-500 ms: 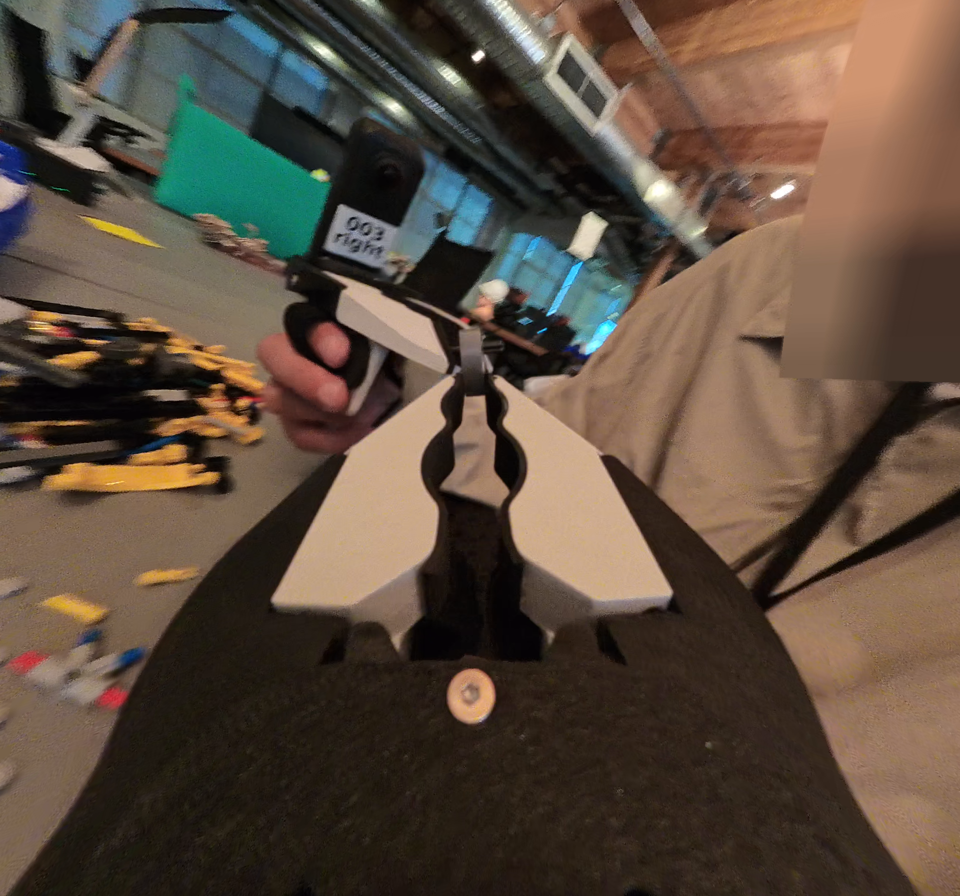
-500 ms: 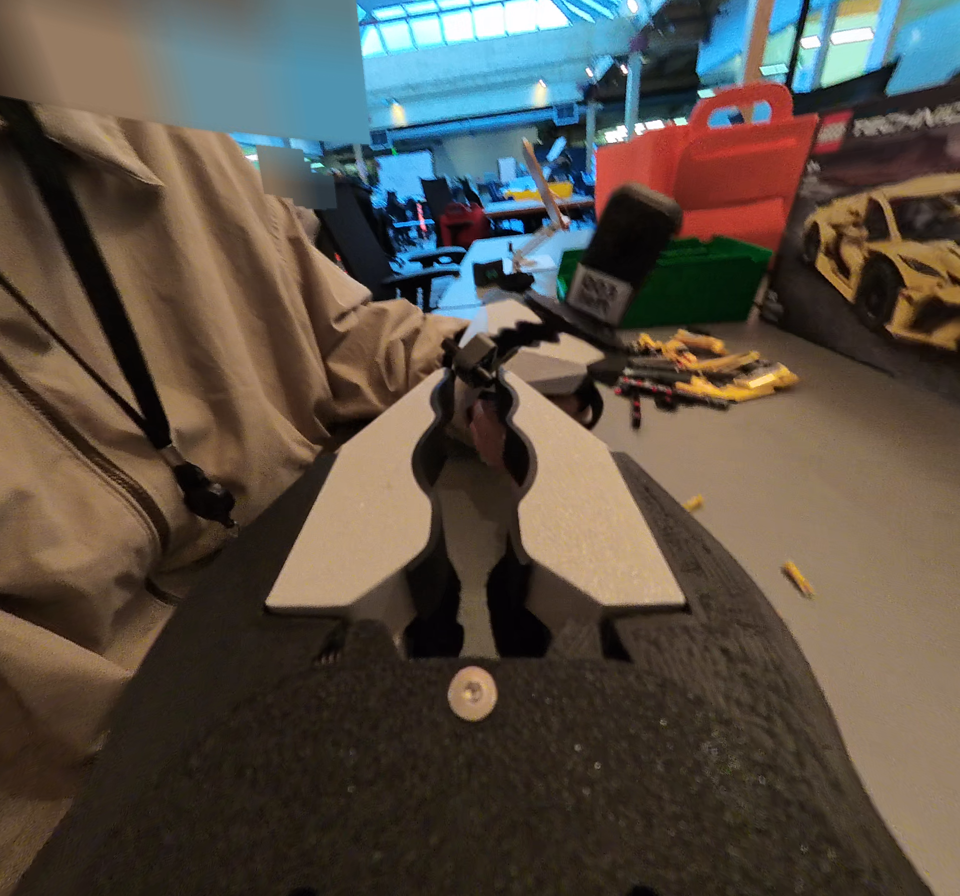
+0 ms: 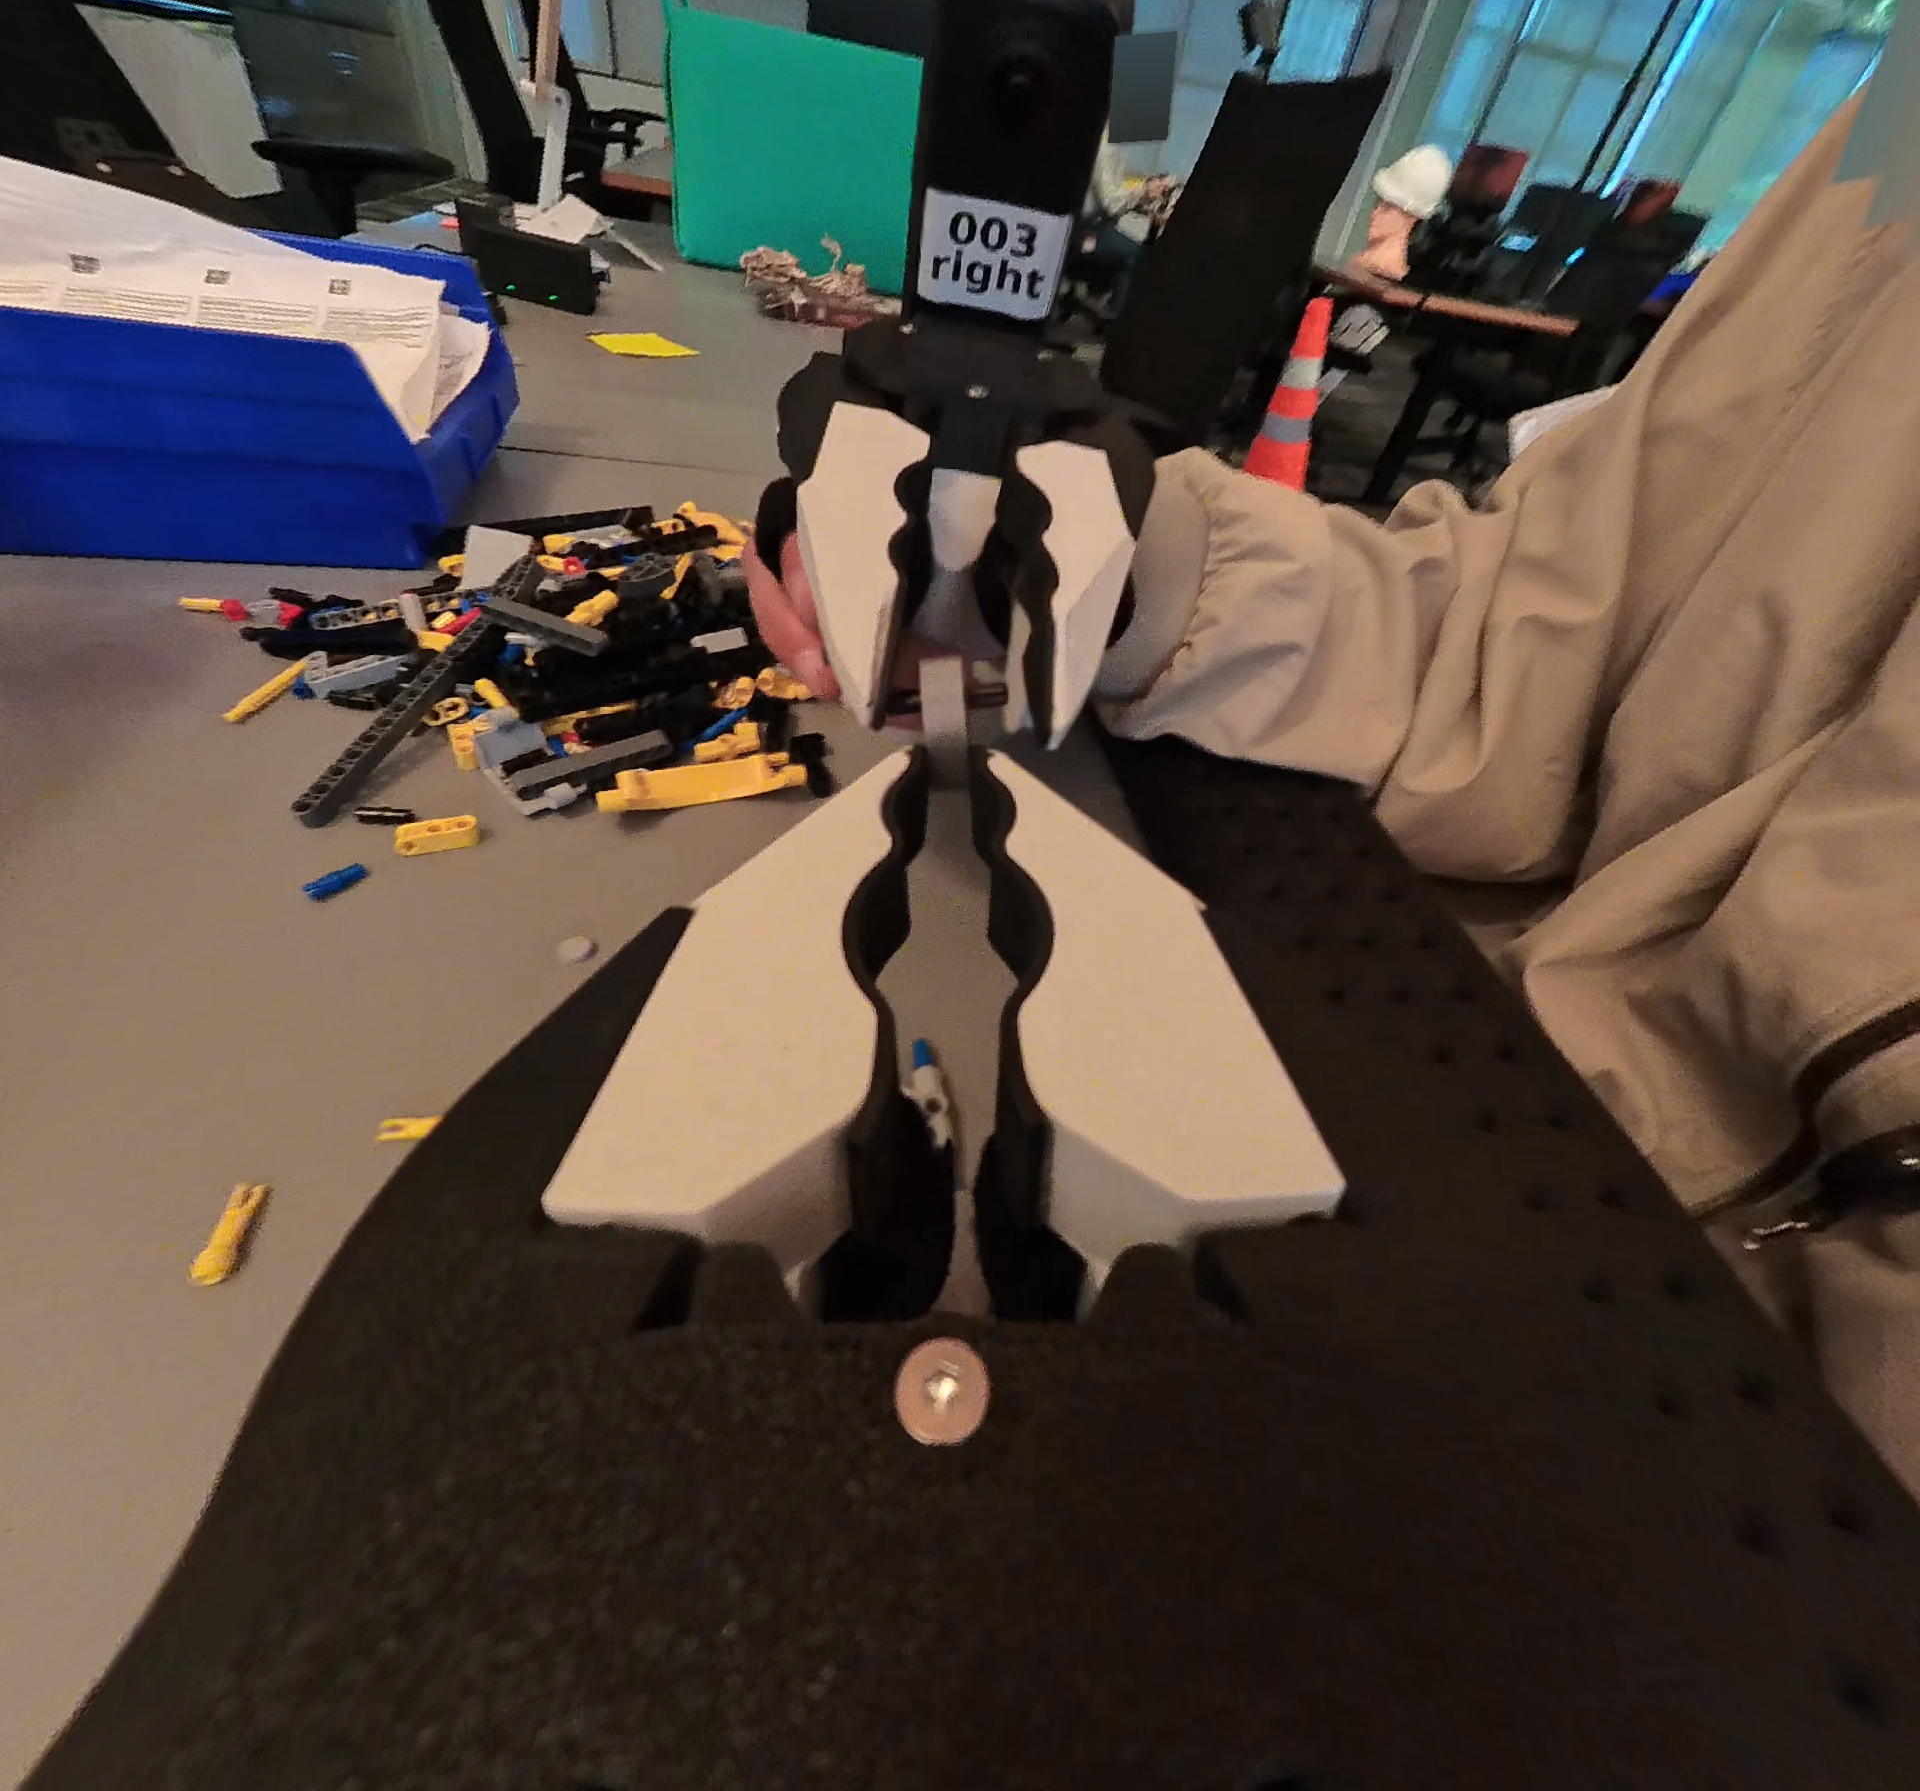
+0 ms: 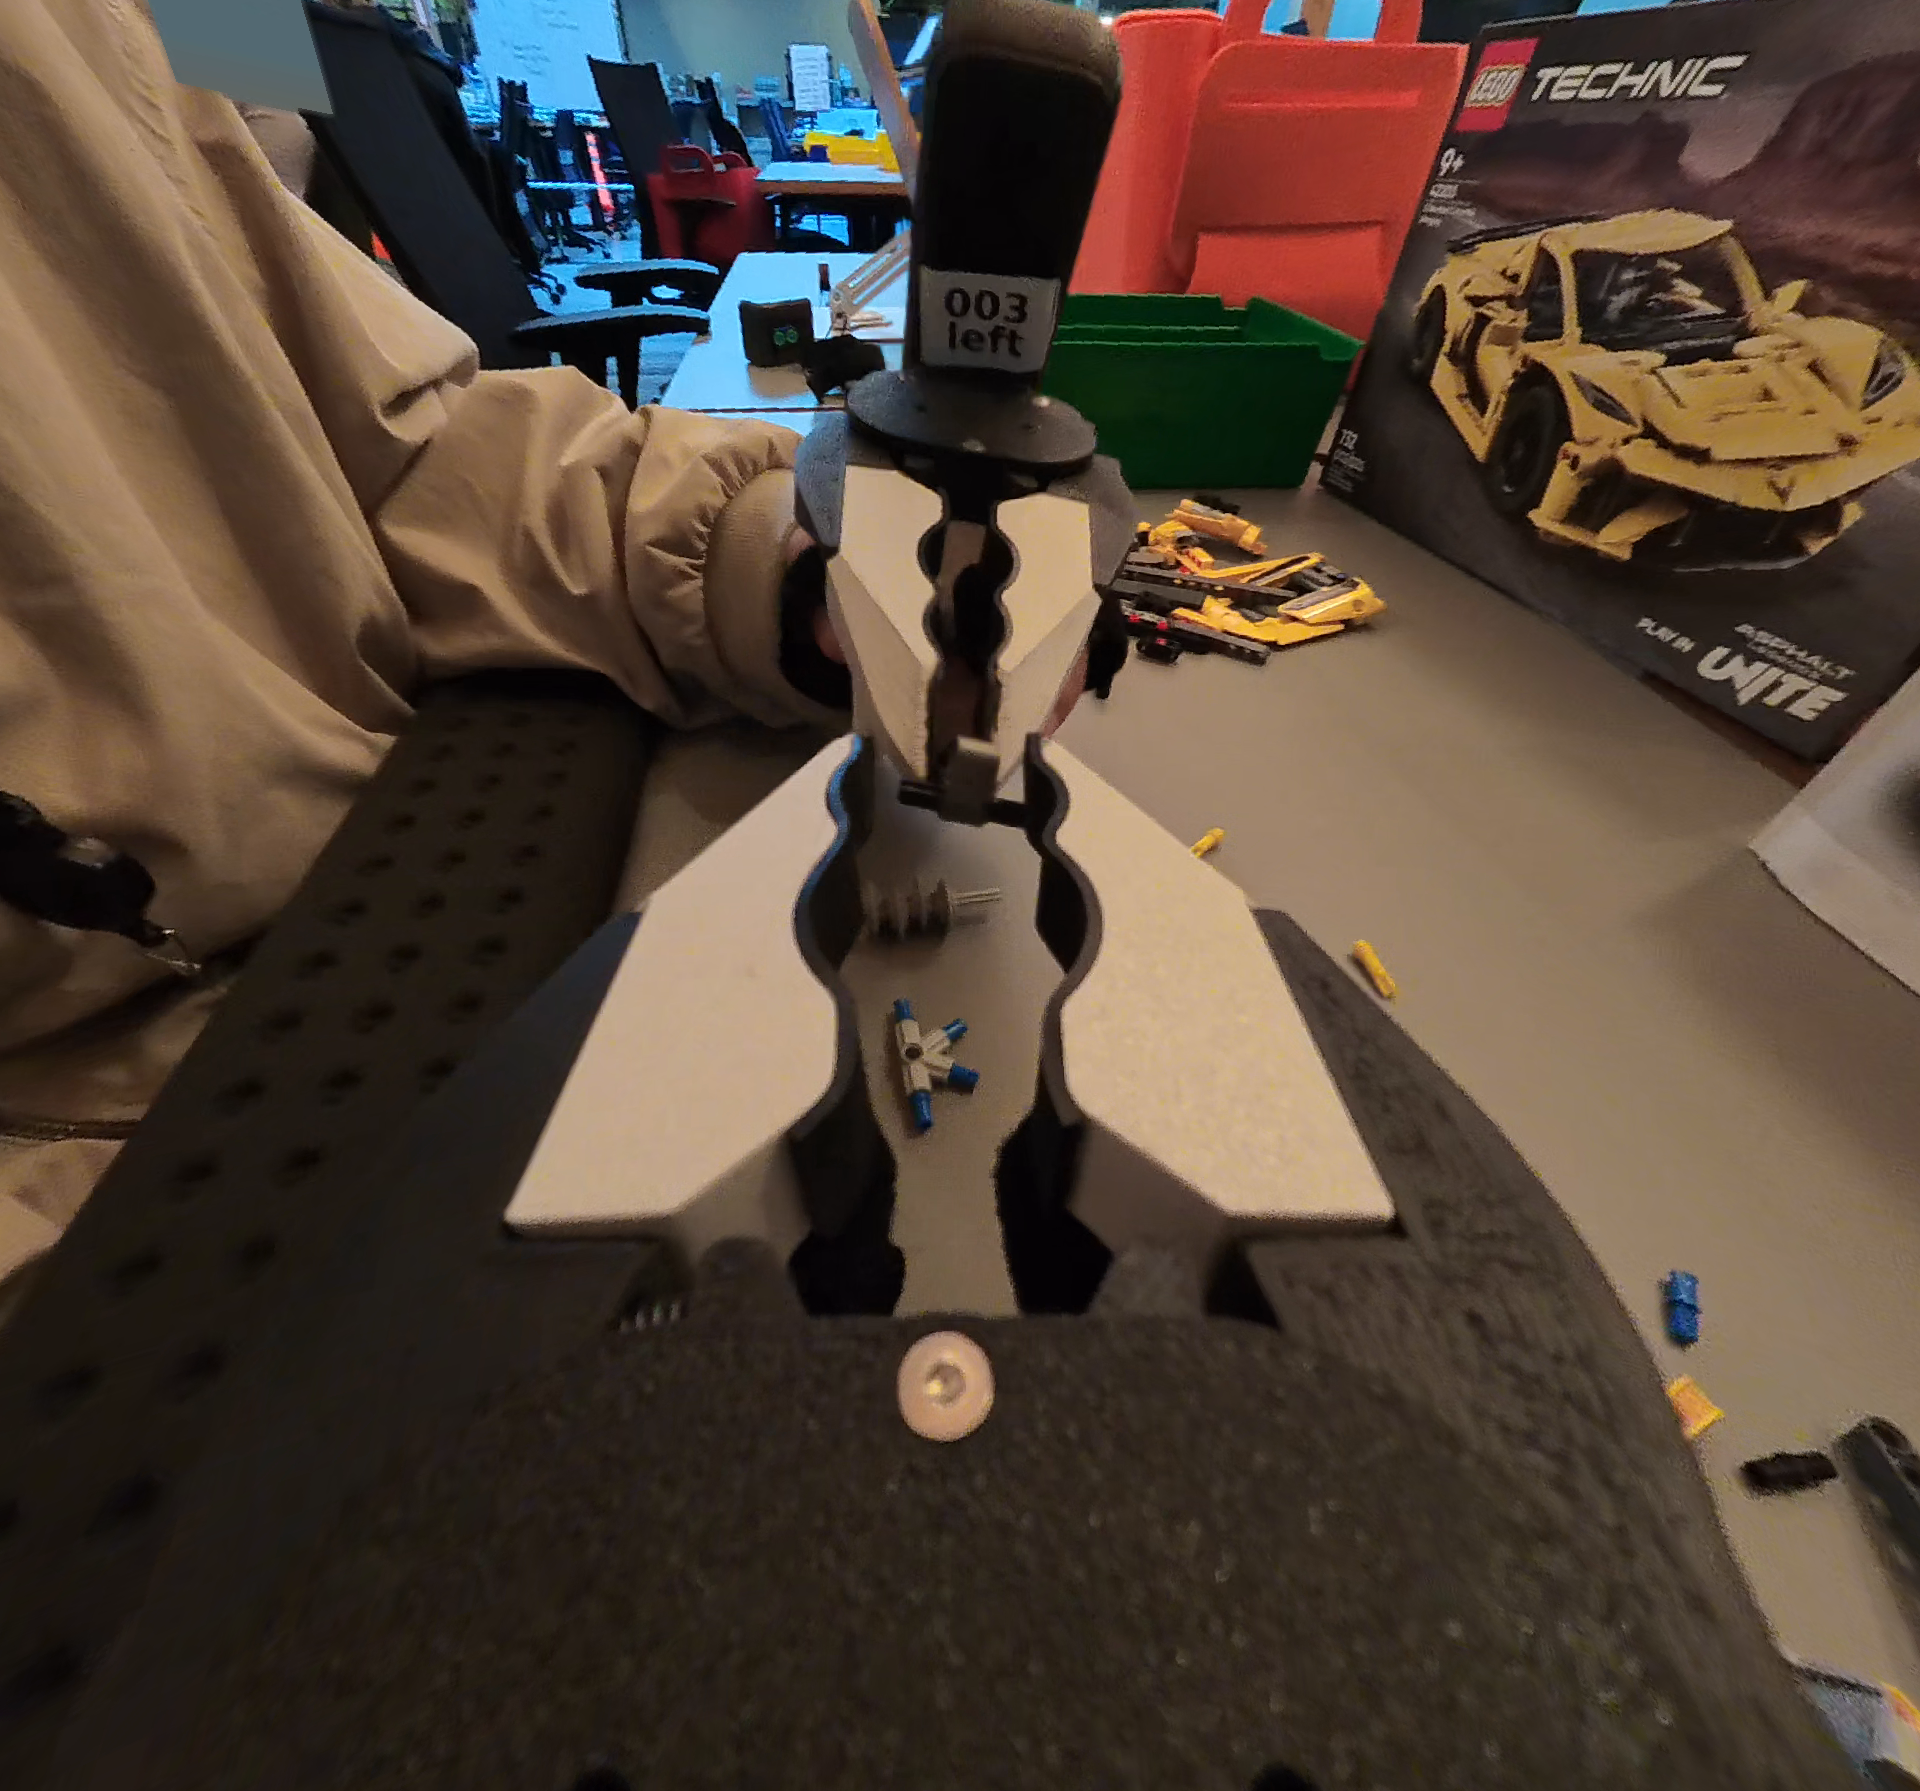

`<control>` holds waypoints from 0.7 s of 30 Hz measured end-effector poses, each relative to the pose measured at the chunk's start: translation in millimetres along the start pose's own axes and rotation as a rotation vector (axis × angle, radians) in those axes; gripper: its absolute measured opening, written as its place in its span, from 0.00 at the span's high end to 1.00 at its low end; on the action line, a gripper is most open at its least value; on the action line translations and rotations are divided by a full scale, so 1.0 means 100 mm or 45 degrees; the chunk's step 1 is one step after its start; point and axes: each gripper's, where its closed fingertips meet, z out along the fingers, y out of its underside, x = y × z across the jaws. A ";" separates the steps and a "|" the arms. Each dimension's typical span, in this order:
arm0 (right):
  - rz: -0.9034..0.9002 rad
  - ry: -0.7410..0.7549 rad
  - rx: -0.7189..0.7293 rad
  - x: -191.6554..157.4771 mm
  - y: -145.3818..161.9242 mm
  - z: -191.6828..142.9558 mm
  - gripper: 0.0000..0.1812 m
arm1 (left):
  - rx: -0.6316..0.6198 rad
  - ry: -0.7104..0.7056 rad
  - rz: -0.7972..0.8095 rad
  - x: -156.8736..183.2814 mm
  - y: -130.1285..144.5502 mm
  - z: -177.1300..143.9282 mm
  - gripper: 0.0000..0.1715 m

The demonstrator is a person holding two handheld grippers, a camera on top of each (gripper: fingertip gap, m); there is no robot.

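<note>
My left gripper (image 3: 943, 767) is shut on a small grey connector piece (image 3: 943, 718) and holds it above the grey table. A short black axle (image 4: 1006, 811) runs crosswise through that piece (image 4: 975, 773). My right gripper (image 4: 945, 785) faces the left one tip to tip. Its jaws stand apart, about as wide as the axle is long. One finger is at the axle's right end, and a small gap shows at the left end. A grey worm gear (image 4: 914, 910) and a grey hub with blue pins (image 4: 925, 1055) lie on the table below.
A pile of black and yellow building parts (image 3: 582, 661) lies left, in front of a blue bin (image 3: 239, 422) with papers. A part-built yellow and black assembly (image 4: 1247, 588), a green bin (image 4: 1195, 391) and a boxed car set (image 4: 1662, 339) stand at the right. The person's beige sleeves are close by. The tips of both grippers are at nearly the same place.
Both grippers have tilted down toward the table and now meet head-on. The right gripper's jaws are wider apart than before. The left is still shut on the grey piece.
</note>
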 end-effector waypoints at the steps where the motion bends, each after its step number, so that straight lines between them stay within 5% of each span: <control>1: 0.019 -0.015 -0.006 -0.01 0.01 -0.01 0.87 | -0.013 -0.007 0.025 0.00 0.01 0.00 0.96; 21: -0.122 -0.052 -0.001 -0.09 0.00 -0.04 0.92 | -0.016 -0.029 0.130 0.08 -0.03 0.02 0.96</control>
